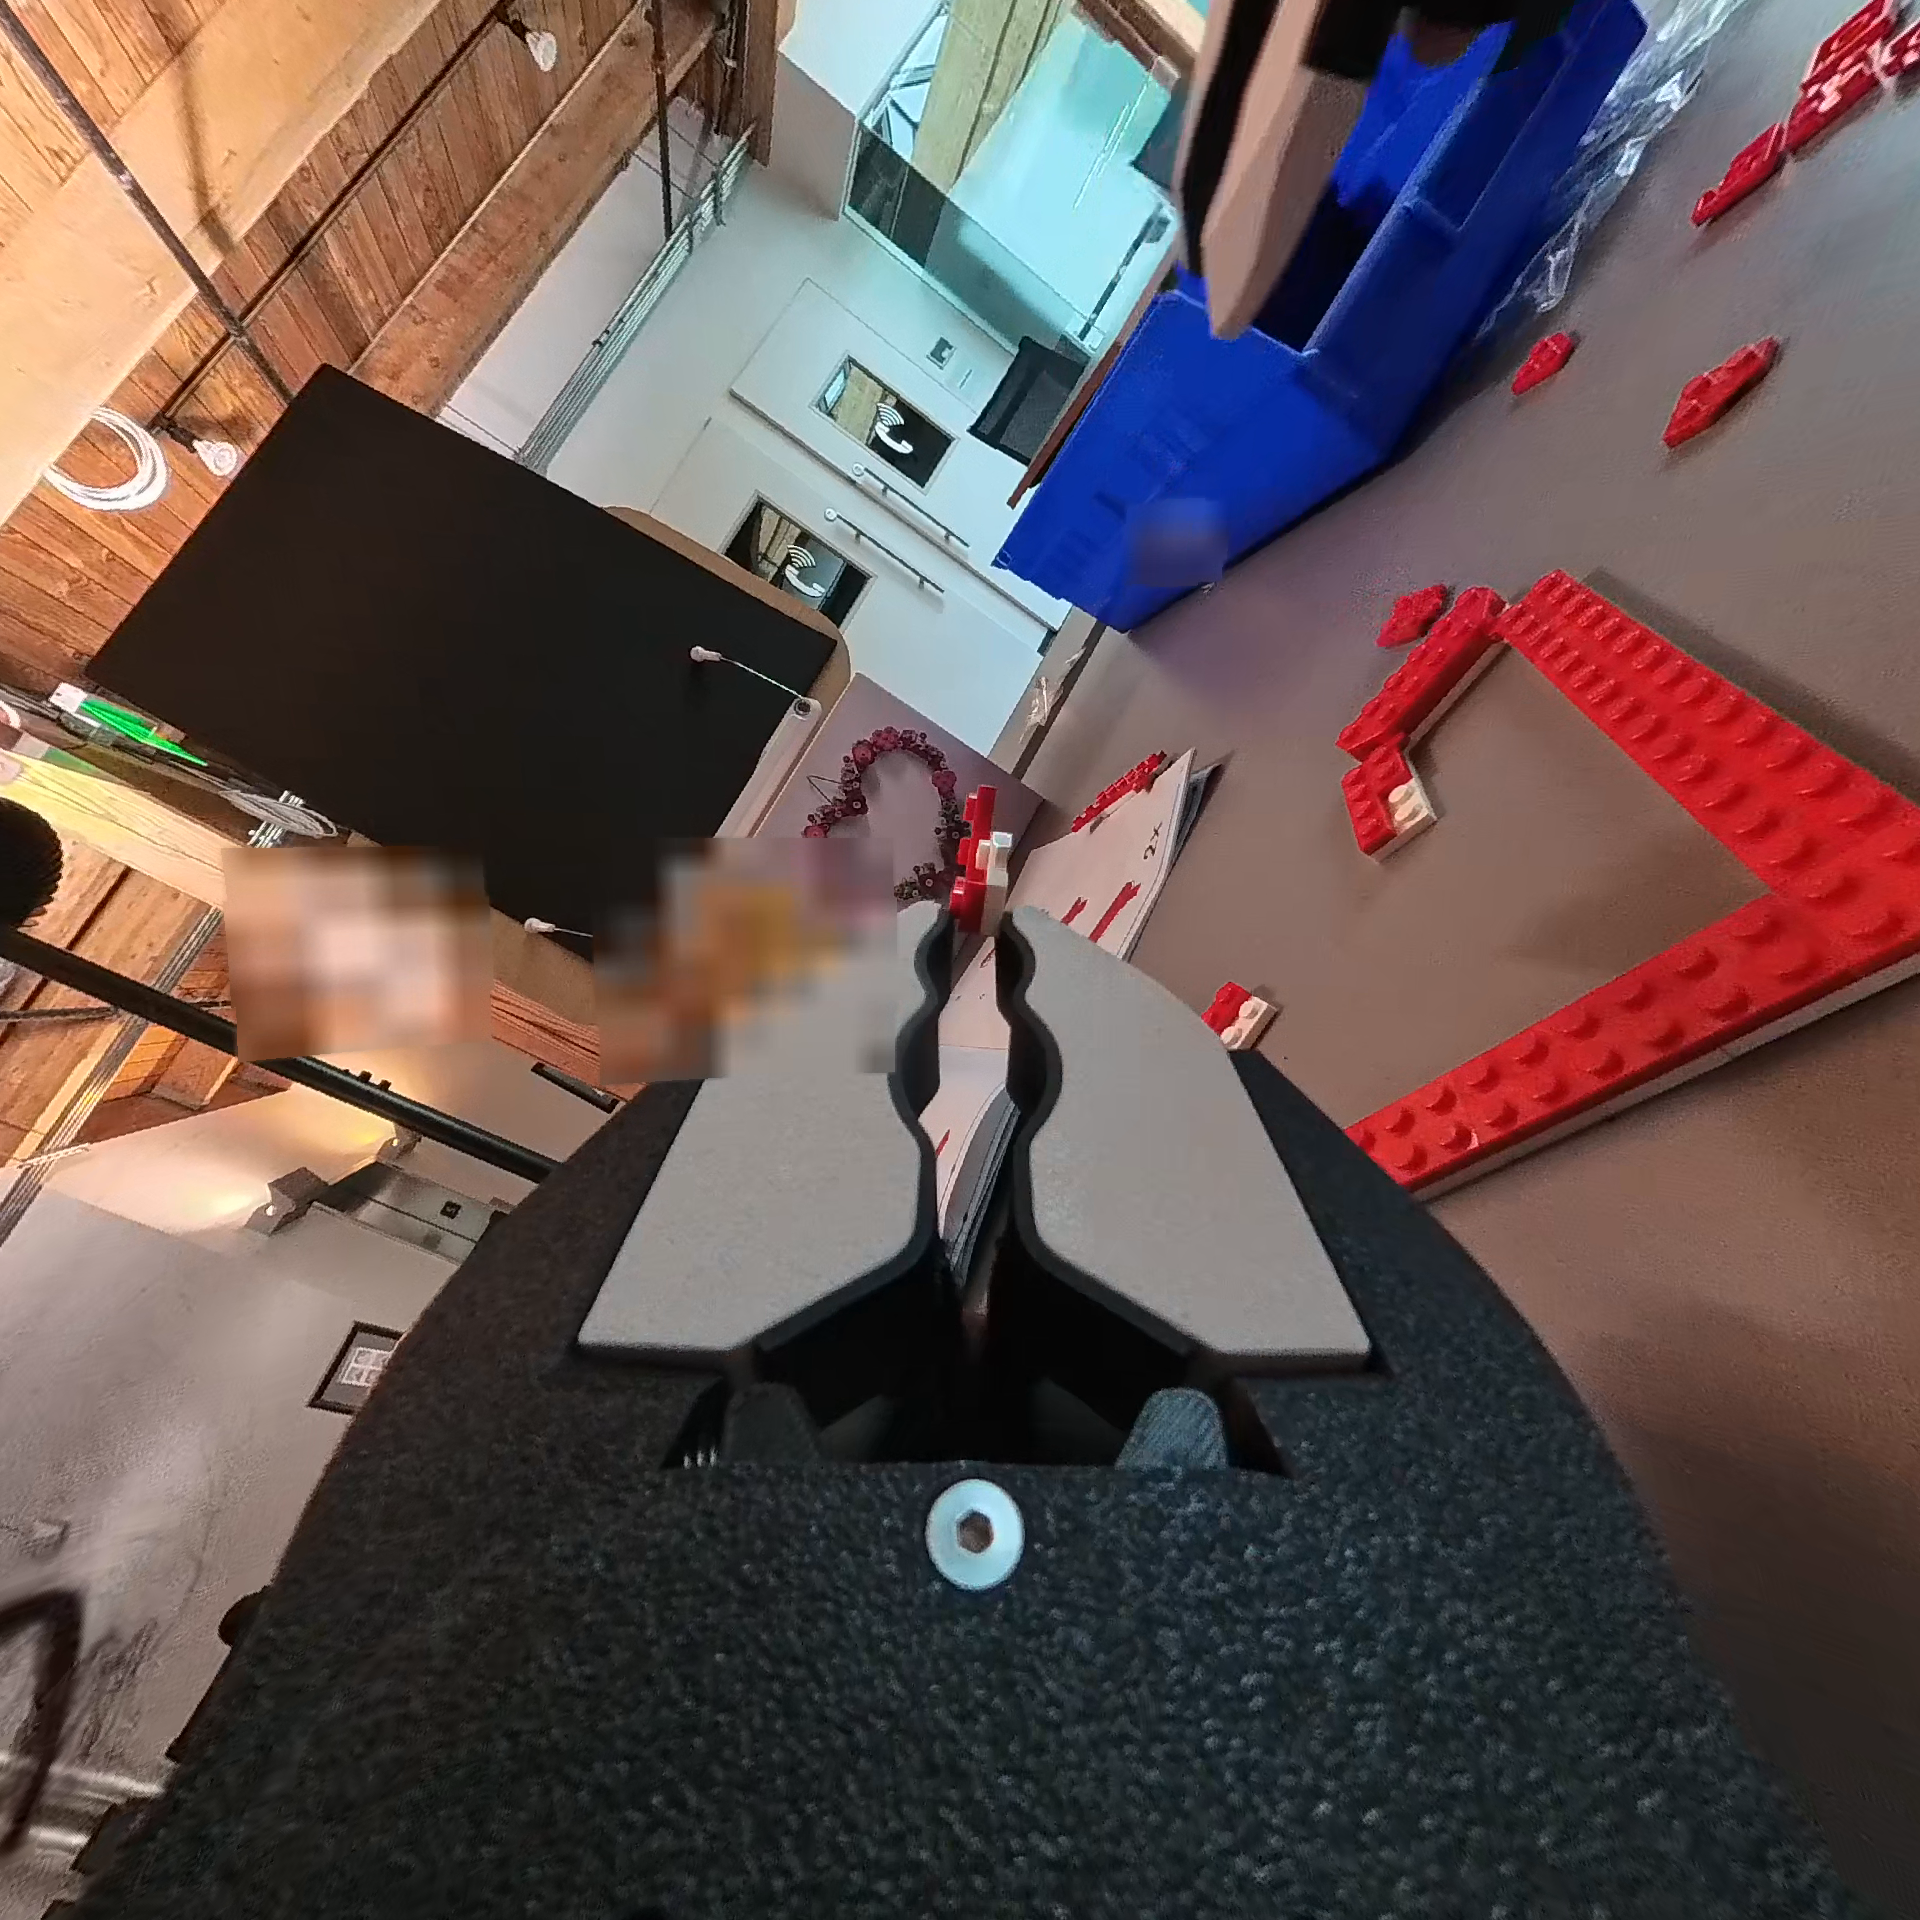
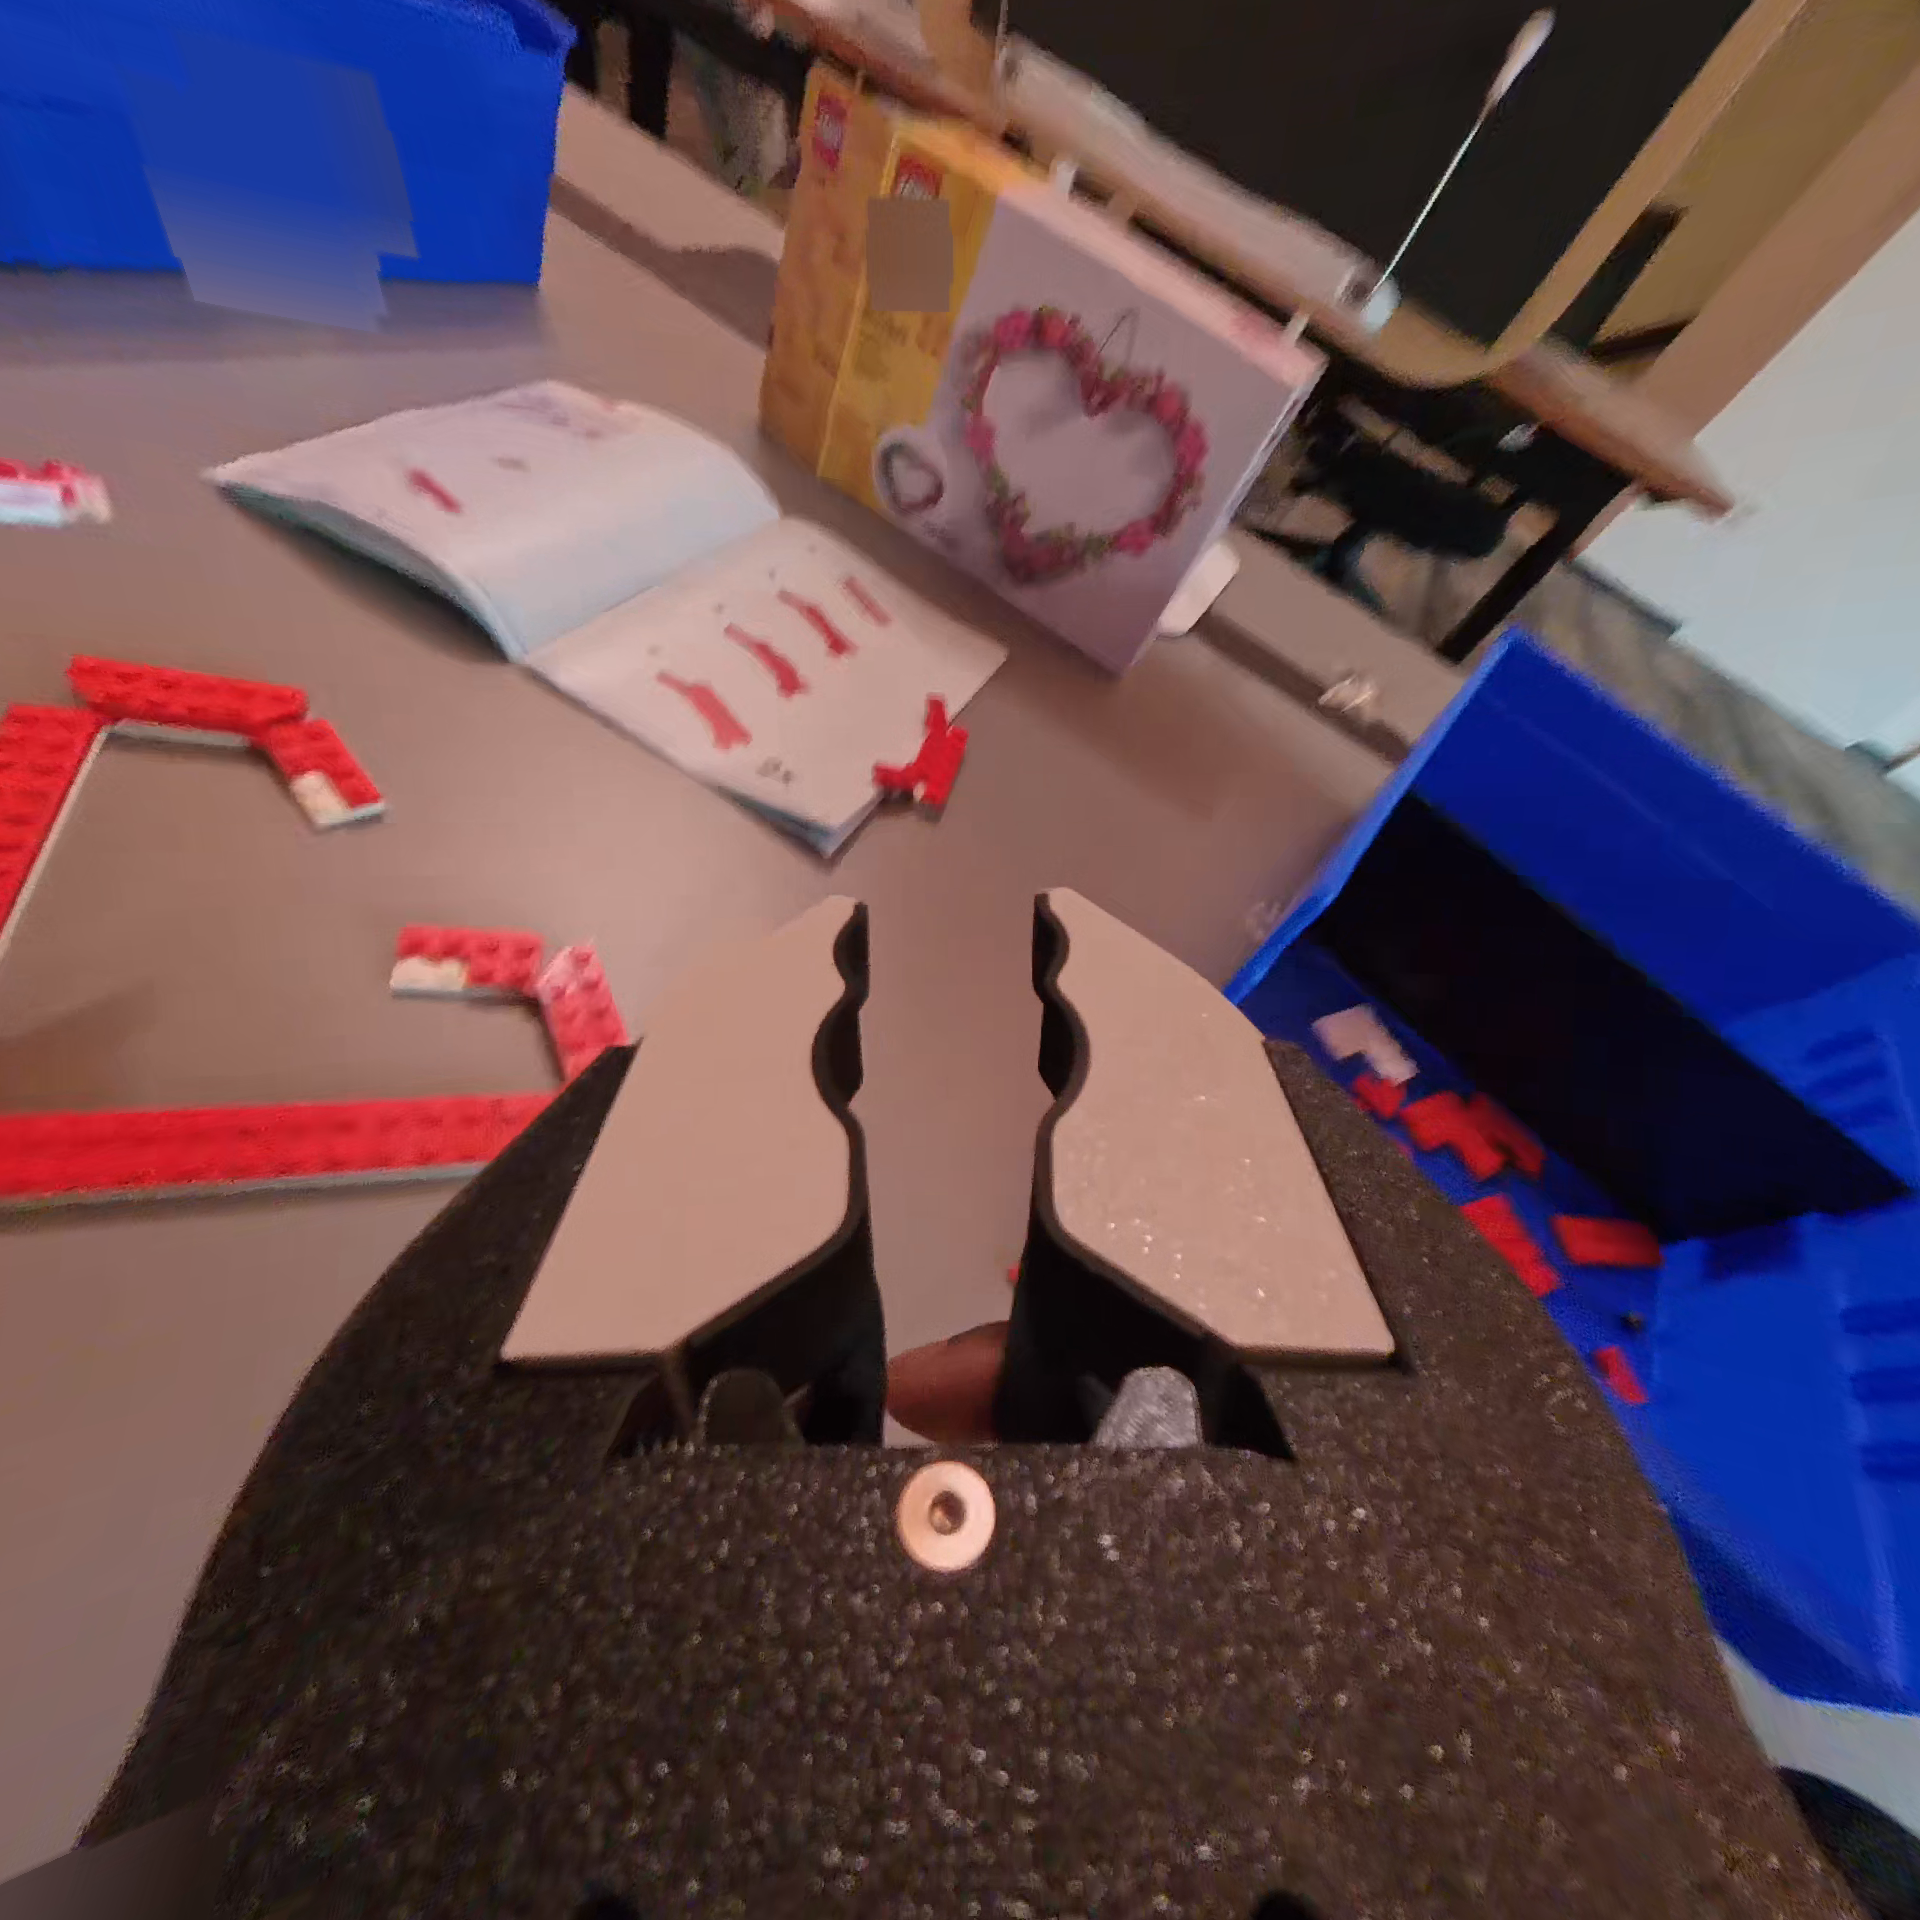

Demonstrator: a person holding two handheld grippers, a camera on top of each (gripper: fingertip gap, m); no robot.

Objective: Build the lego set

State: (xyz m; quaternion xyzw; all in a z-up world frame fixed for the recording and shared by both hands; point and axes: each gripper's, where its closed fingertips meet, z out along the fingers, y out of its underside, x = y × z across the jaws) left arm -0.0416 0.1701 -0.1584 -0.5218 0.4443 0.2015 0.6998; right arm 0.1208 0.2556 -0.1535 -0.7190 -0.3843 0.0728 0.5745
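My left gripper (image 1: 982, 920) is raised and tilted, nearly shut on a small red and white lego piece (image 1: 979, 857) at its fingertips. A large red lego frame (image 1: 1714, 831) lies on the grey table (image 1: 1351, 1039), also seen in the right wrist view (image 2: 260, 1143). A red and white corner assembly (image 1: 1392, 727) touches the frame's far end. My right gripper (image 2: 951, 914) is open and empty, above the table beside a blue bin (image 2: 1662, 935) holding loose red pieces (image 2: 1496, 1143). One of its fingers (image 1: 1247, 208) shows over a blue bin (image 1: 1247, 447).
An open instruction booklet (image 2: 623, 582) has a red piece (image 2: 925, 764) at its corner. The set's box (image 2: 1039, 416) stands behind it. Another blue bin (image 2: 260, 135) is at the far left. Loose red pieces (image 1: 1714, 395) and a plastic bag (image 1: 1621, 208) lie beyond the frame. The gap from one gripper's tips to the other's is roughly 20 centimetres.
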